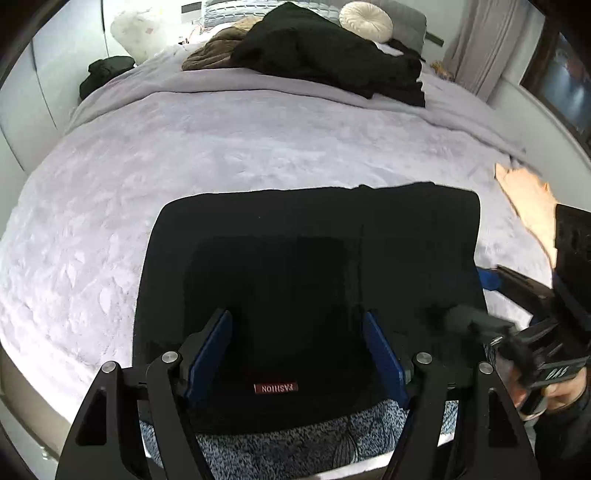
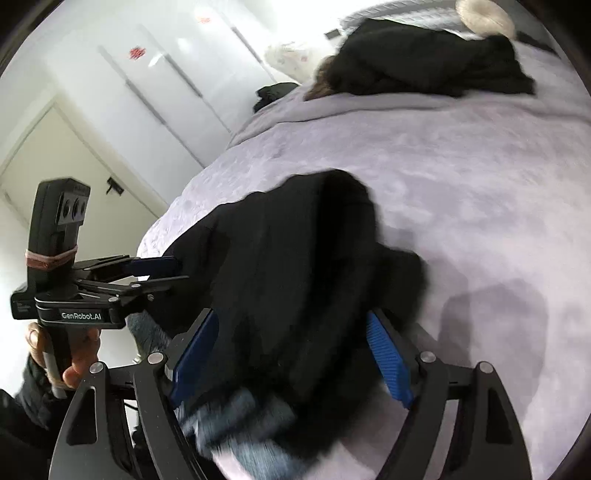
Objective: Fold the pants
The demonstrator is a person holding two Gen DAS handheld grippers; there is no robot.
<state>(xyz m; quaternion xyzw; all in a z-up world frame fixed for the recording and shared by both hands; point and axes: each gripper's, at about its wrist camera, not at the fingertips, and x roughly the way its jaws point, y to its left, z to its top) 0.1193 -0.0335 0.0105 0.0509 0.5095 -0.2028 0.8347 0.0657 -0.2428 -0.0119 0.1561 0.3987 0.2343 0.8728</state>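
**Pants folded near the bed's foot, both grippers spread wide**

Pants [image 1: 306,280] lie as a black, roughly square folded bundle on the lavender blanket [image 1: 221,147], at the near edge of the bed, toward 6 o'clock in the left wrist view. A red "FASHION" label [image 1: 276,387] faces up near that edge, and a blue-grey fleecy lining shows beneath the hem, which suggests the waistband end sits closest to the person.

Left gripper [image 1: 297,354] hovers over the label with its blue pads spread wide; it holds nothing, and whether the fingers touch the cloth cannot be told. Its spot suits pinning or pinching the near edge for another fold.

Right gripper [image 2: 291,354] comes in from 3 o'clock of the bundle. Its jaws stand wide apart with black cloth bunched and blurred between them; the pads are not closed on the cloth. That side looks rumpled, so the gripper is probably placed to gather or smooth it.

Farther up the bed, toward 12 o'clock, a heap of dark clothes [image 1: 325,51] and a round cushion [image 1: 365,20] lie well apart.
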